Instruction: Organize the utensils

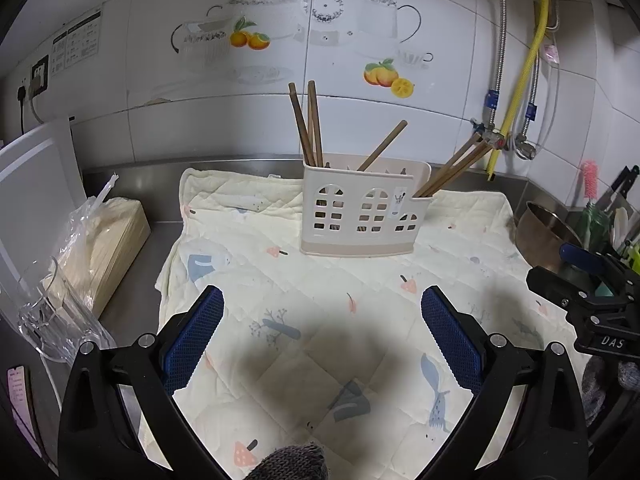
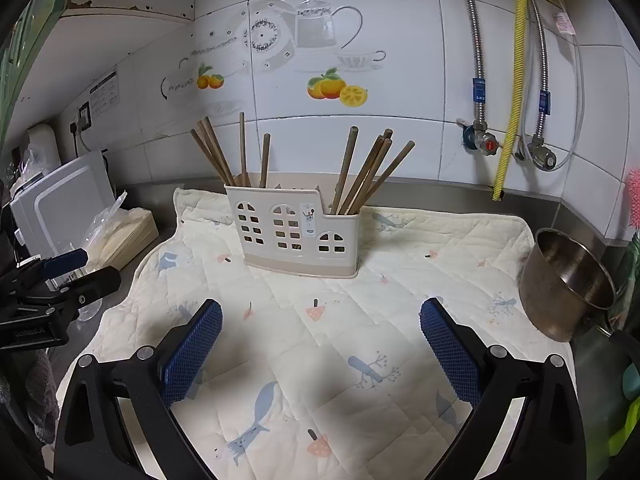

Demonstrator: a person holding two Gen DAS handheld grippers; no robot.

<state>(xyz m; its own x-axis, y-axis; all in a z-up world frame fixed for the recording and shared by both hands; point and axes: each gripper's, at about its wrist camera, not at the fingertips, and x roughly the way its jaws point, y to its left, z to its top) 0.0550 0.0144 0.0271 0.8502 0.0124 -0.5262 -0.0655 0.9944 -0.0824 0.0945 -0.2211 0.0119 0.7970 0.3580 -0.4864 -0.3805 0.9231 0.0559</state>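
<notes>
A: Both grippers, what state? I look at the left gripper (image 1: 322,300) first; its jaws stand wide apart w/ nothing between, only the quilted cloth (image 1: 360,280) under them.

B: Same for the right gripper (image 2: 321,312); wide open, holds nothing; it hovers over the cloth too. Each one shows at the side in the other's camera, so they hang side by side, pointing to the wall.

A: And the task's thing? The utensil holder (image 1: 362,220) stands upright ahead of both grippers, a bit to the right for the left one, a bit to the left for the right one; well apart from the fingertips.

B: What is inside: wooden chopsticks (image 2: 360,172) only, as far as I see. In the right wrist view, one bunch leans out of the low compartment at the right end; another bunch (image 2: 216,152) stands in the tall part at the left; a single one between. Through the window holes I cannot tell more.

A: Why they lean? I judge the compartments are wider than the sticks, so these tip to the rims.

B: Other container: a metal bowl (image 2: 568,280) to the right of the right gripper, on the cloth edge, looks empty.

A: No loose utensil on the cloth; I judge the sorting is near done, or regrouping is left.
</notes>
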